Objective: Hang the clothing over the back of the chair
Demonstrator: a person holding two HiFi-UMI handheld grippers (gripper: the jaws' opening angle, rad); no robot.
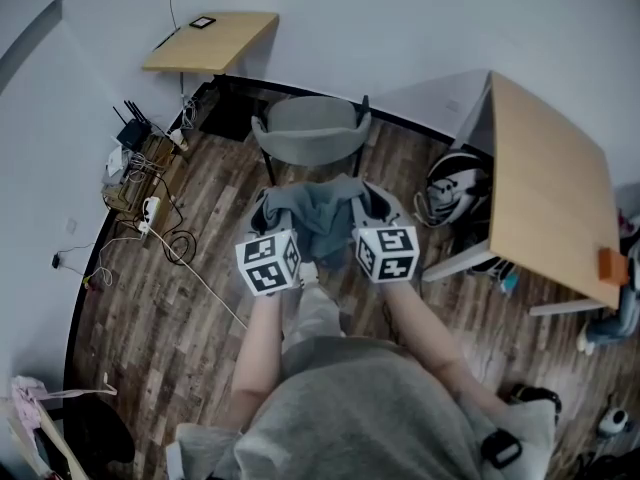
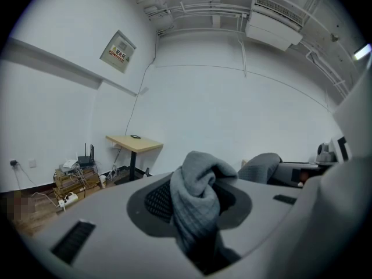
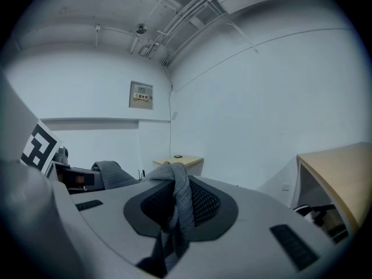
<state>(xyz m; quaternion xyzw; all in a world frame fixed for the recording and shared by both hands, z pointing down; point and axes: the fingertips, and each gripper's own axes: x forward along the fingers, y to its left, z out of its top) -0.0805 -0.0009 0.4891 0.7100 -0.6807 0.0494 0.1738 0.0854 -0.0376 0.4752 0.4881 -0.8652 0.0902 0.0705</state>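
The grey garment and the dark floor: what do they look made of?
The grey garment looks like soft, matte knit or waffle-weave fabric: fine grid texture, limp folds. The dark floor looks like wood or wood-look planks, fairly matte: streaked grain, plank seams.

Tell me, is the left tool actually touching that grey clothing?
Touching. The left gripper view shows the left tool clamped on the grey clothing, which bunches up between its jaws.
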